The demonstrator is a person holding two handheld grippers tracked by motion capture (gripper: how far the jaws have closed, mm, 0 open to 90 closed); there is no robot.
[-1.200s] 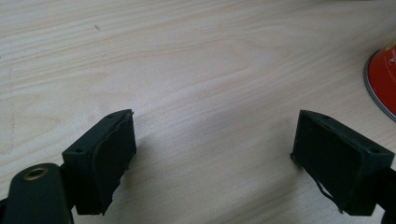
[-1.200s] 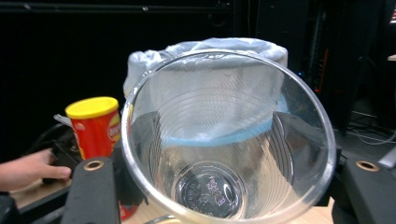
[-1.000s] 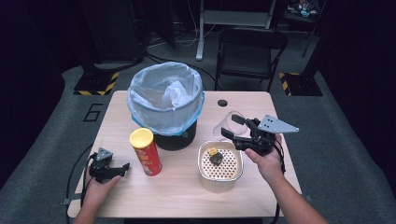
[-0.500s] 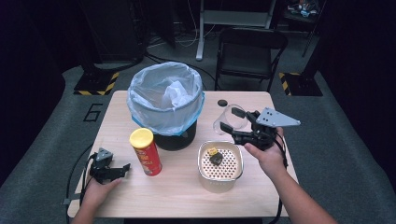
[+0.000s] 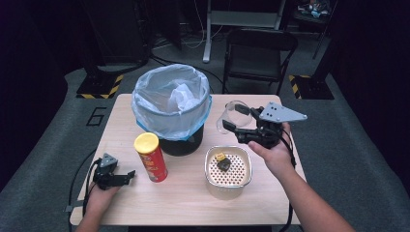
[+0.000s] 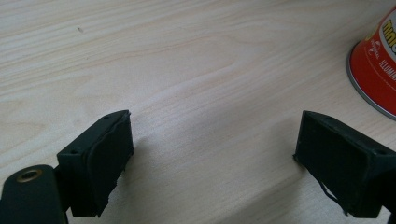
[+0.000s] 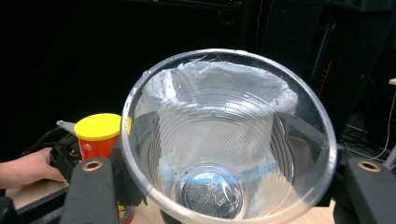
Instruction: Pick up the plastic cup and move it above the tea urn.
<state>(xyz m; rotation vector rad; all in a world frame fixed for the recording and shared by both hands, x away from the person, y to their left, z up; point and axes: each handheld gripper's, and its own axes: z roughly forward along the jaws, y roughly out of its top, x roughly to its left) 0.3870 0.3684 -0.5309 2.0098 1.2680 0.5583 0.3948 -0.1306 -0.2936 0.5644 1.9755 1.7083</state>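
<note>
Cup [image 5: 235, 115], clear plastic, is clamped sideways in the right gripper [image 5: 241, 133], held in the air above the table [image 5: 193, 203] between the strainer tray [image 5: 228, 170] and the lined trash bin [image 5: 170, 104]. Its mouth faces the right gripper's camera and it looks empty [image 7: 229, 135]. Two small bits sit in the tray. Judging by this, pickup is done; the trip to the bin and the drop remain. Left gripper [image 5: 118, 178] rests on the table beside the chip can [image 5: 151, 157], jaws wide apart, gripping nothing.
</note>
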